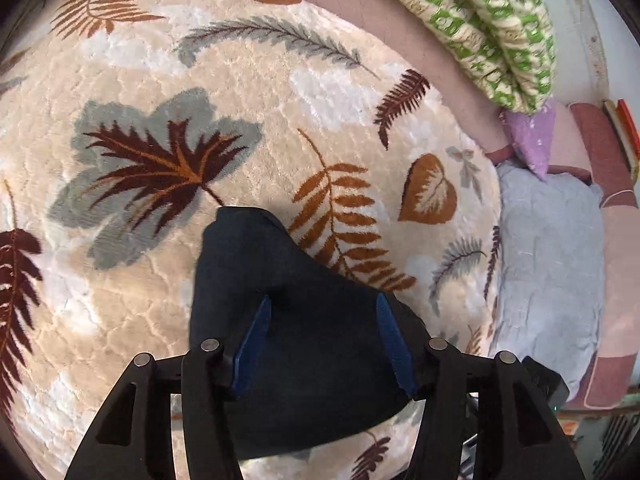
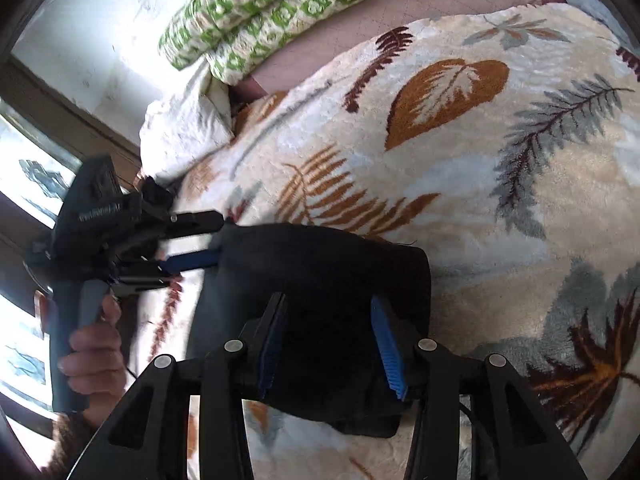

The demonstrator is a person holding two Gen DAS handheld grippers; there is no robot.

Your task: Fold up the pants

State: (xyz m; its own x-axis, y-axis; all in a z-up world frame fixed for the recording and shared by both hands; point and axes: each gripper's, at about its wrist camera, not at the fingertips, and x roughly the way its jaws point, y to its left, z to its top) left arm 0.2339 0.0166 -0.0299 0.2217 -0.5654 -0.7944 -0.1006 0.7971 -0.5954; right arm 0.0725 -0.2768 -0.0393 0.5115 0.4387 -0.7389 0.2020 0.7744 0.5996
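Note:
The dark navy pants (image 1: 288,320) lie as a compact folded bundle on the leaf-patterned blanket (image 1: 240,120). My left gripper (image 1: 322,304) is open, its blue pads (image 1: 394,344) spread over the bundle. In the right wrist view the pants (image 2: 320,280) lie under my right gripper (image 2: 330,308), which is open with its pads (image 2: 386,344) wide apart above the cloth. The left gripper (image 2: 208,240) also shows there, held in a hand, its fingers at the bundle's left edge.
A green-and-white quilt (image 1: 480,28) lies at the bed's far side by the wall. A grey pillow (image 1: 548,260) and a purple cloth (image 1: 532,136) sit at the blanket's right. A white pillow (image 2: 184,132) and a window (image 2: 36,184) are at left.

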